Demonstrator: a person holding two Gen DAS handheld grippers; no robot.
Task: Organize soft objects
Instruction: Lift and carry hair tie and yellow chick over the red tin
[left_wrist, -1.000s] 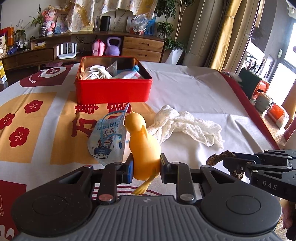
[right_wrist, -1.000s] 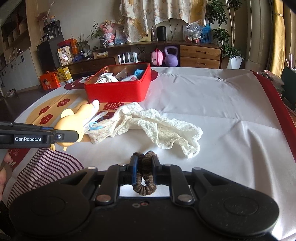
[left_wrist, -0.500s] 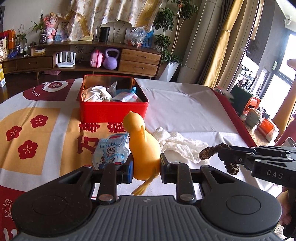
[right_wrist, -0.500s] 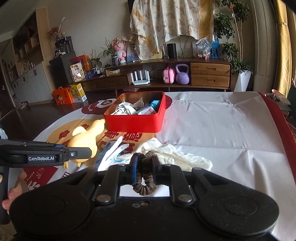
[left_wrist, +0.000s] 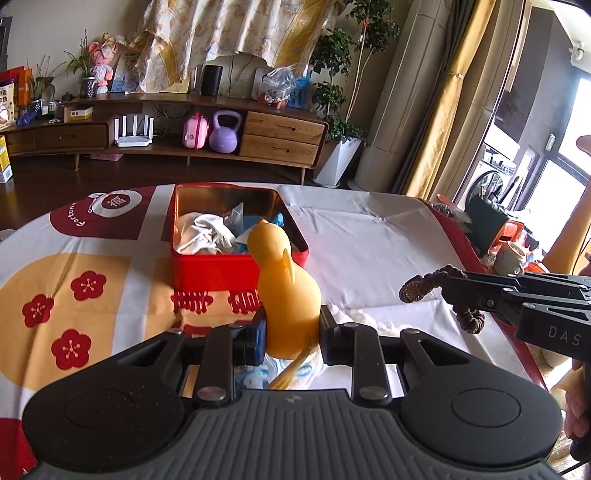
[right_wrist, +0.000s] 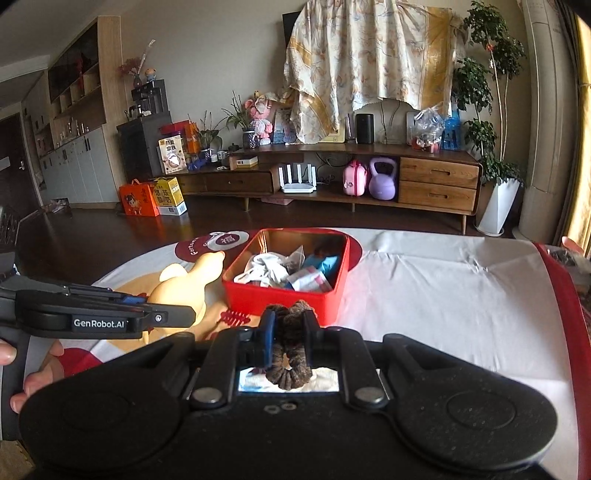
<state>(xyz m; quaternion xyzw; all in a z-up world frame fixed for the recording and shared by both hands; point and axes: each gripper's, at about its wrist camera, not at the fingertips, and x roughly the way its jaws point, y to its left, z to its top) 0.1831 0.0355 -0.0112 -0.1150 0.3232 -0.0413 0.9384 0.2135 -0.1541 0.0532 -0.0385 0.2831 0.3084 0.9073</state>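
My left gripper (left_wrist: 290, 330) is shut on a soft yellow duck toy (left_wrist: 284, 288) and holds it above the table, just in front of the red tin box (left_wrist: 218, 269). The duck also shows in the right wrist view (right_wrist: 184, 288), left of the box (right_wrist: 288, 295). My right gripper (right_wrist: 288, 332) is shut on a brown hair scrunchie (right_wrist: 288, 373), held in the air before the box; it shows in the left wrist view too (left_wrist: 428, 284). The box holds white cloth (left_wrist: 201, 232) and blue packets (right_wrist: 314, 273).
A white knit cloth (left_wrist: 369, 317) and a blue printed pouch (left_wrist: 258, 376) lie on the table under the grippers. The tablecloth (left_wrist: 369, 236) is white with red and yellow prints. A wooden sideboard (right_wrist: 332, 177) stands beyond the table.
Both grippers have risen and moved forward toward the red box, carrying the duck and the scrunchie. The white cloth and pouch have dropped mostly out of view below.
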